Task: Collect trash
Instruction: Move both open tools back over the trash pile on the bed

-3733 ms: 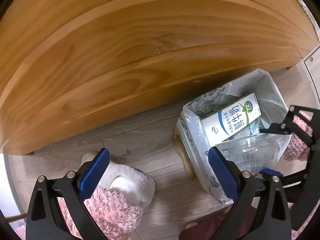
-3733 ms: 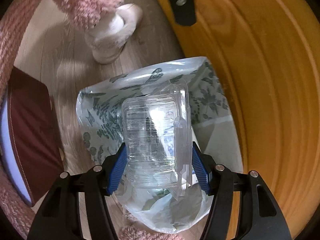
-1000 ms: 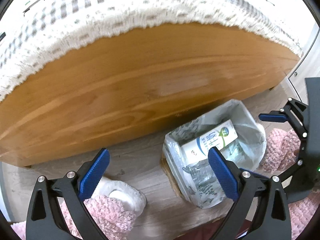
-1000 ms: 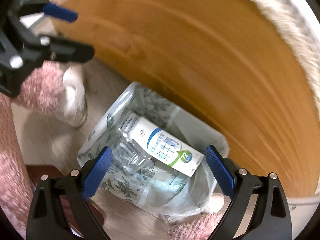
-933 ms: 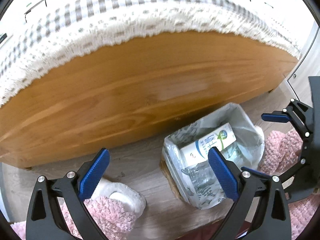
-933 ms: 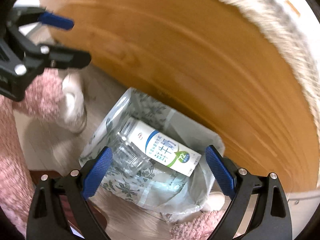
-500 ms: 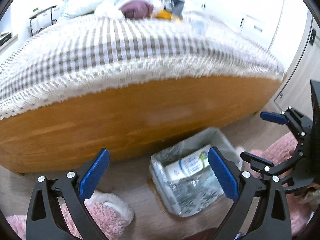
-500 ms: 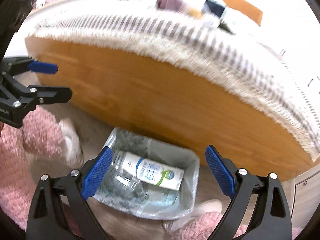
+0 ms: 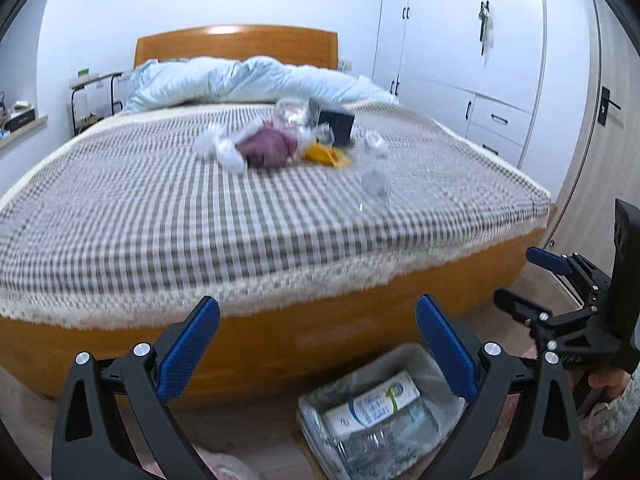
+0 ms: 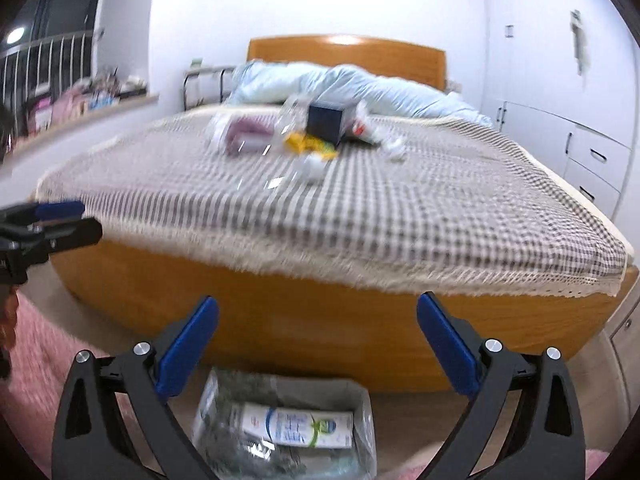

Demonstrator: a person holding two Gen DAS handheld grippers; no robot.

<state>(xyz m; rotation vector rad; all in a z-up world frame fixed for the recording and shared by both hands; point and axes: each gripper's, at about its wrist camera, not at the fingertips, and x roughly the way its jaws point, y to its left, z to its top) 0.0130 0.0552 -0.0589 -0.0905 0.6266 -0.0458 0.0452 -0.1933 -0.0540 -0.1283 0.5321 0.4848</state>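
Grippers first: the left gripper [image 9: 318, 338] and the right gripper [image 10: 318, 338] are both spread wide, blue pads apart, grasping nothing. Between and below the fingers, at six o'clock in both wrist views, a lined trash bin [image 9: 436, 364] stands on the floor beside a wooden bed frame [image 9: 320, 332]. Inside it lie a white milk carton [image 9: 372, 402] and crumpled clear plastic [image 9: 384, 440]. At three o'clock in the left view, the right gripper appears, held in a hand [image 9: 604, 380]. Beyond, a checked bedspread [image 9: 160, 216] covers the bed. Around twelve o'clock on it sits a blurred pile of trash: a clear plastic bottle [image 9: 376, 168], a yellow wrapper [image 9: 326, 154], a purple bundle [image 9: 268, 146], a white plastic bag [image 9: 224, 146] and a dark box [image 9: 336, 122]. Farthest back lie a pale blue duvet [image 9: 248, 80] and white wardrobes [image 9: 460, 40].
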